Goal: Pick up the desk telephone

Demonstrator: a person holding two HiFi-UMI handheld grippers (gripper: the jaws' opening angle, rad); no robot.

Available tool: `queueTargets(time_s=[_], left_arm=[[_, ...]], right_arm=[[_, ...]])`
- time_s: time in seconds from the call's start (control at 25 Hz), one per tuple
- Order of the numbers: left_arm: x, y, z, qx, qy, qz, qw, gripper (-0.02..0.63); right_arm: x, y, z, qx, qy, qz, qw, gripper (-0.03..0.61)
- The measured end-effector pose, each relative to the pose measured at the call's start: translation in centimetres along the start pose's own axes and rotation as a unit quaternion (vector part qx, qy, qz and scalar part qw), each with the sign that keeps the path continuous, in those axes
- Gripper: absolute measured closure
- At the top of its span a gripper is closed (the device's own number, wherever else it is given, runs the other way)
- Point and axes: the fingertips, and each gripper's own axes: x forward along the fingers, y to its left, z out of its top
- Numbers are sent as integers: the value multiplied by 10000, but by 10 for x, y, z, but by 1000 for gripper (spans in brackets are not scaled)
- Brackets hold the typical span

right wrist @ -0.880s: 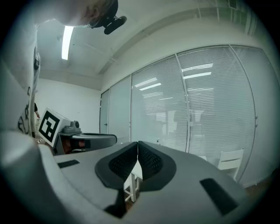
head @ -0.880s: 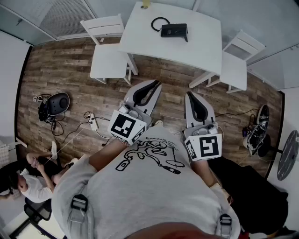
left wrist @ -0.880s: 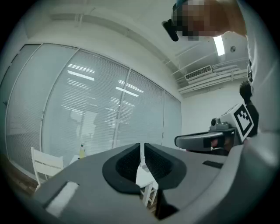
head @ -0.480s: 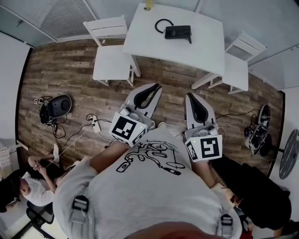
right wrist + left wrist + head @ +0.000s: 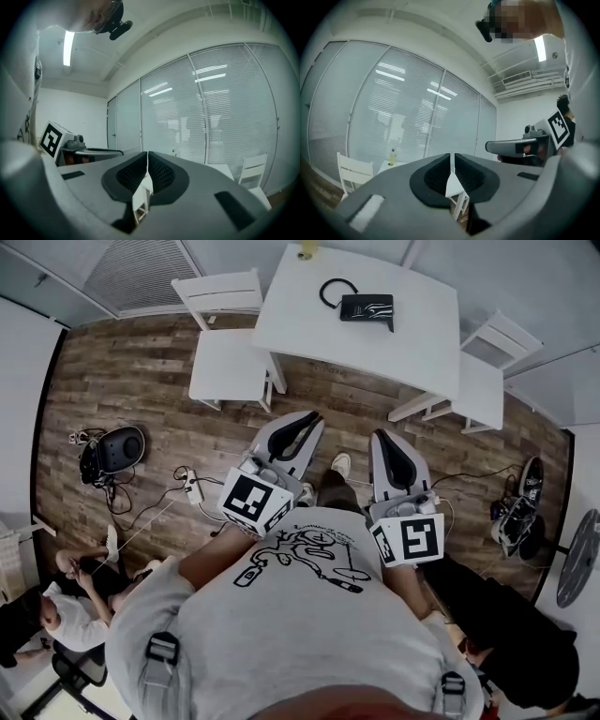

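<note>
Head view puts the black desk telephone (image 5: 367, 307) on the white rectangular table (image 5: 412, 348), well ahead of both grippers. The left gripper (image 5: 309, 416) and right gripper (image 5: 382, 435) have their jaws pressed together on nothing. A good approach would be to close in first, then spread one gripper's jaws wide before reaching the phone's body.

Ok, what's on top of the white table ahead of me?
On the table sit a black desk telephone, a looped black cord just left of it, and a small yellowish bottle at the far edge. Anything beneath the table is covered by its top.
</note>
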Motion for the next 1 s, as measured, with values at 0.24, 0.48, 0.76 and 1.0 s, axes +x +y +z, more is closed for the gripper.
queueTargets(time_s=[0.24,0.48,0.76,1.0], left_arm=[[54,5,1,-16,25,-34,10000,586],[126,7,10,18,-29,-29,10000,586],[205,7,18,6,-49,53,10000,586],[247,6,20,-18,-68,142,9999,586]], right_arm=[[22,-47,-3,45,2,-43,10000,571],[48,-119,4,27,-50,-46,10000,571],[73,-195,9,72,-64,22,10000,571],[84,-235,6,126,-30,132,9998,571]])
